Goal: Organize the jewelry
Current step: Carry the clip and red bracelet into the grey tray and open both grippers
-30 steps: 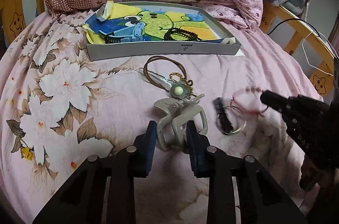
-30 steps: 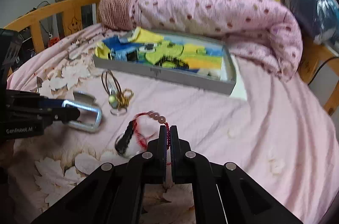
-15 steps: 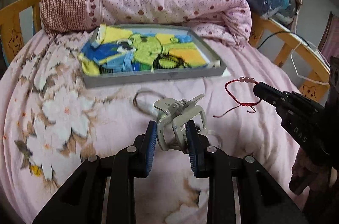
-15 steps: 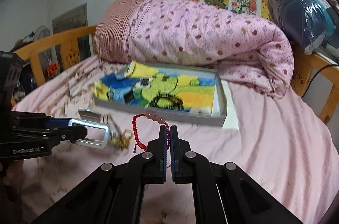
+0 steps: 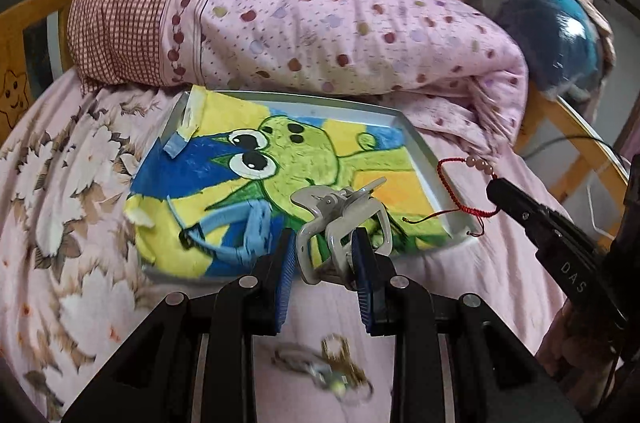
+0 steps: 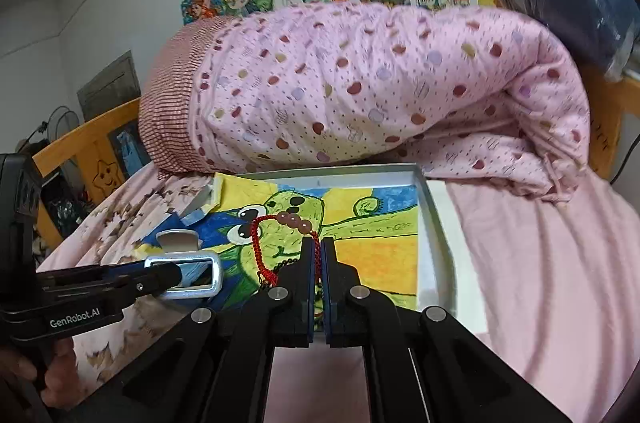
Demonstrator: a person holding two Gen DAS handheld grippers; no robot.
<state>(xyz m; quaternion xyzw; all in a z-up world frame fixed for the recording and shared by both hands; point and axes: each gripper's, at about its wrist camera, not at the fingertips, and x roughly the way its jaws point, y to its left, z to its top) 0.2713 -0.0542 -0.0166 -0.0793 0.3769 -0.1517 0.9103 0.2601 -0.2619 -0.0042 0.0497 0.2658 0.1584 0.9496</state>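
Note:
My left gripper (image 5: 323, 255) is shut on a grey hair claw clip (image 5: 340, 223) and holds it over the front edge of the grey tray (image 5: 424, 159), which is lined with a frog drawing. The clip also shows in the right wrist view (image 6: 188, 273). My right gripper (image 6: 321, 255) is shut on a red cord bracelet with pink beads (image 6: 280, 235), held above the tray (image 6: 430, 223). In the left wrist view the bracelet (image 5: 452, 183) hangs over the tray's right front corner. A blue band (image 5: 232, 227) lies in the tray.
A pendant with a gold chain (image 5: 328, 371) lies on the floral sheet below my left gripper, blurred. A rolled pink dotted quilt (image 5: 320, 15) lies right behind the tray. Wooden bed rails (image 5: 576, 143) border the bed.
Both grippers have moved forward and up to the tray with their items. The clip and bracelet now hang over the tray; the remaining jewelry has dropped below the left gripper.

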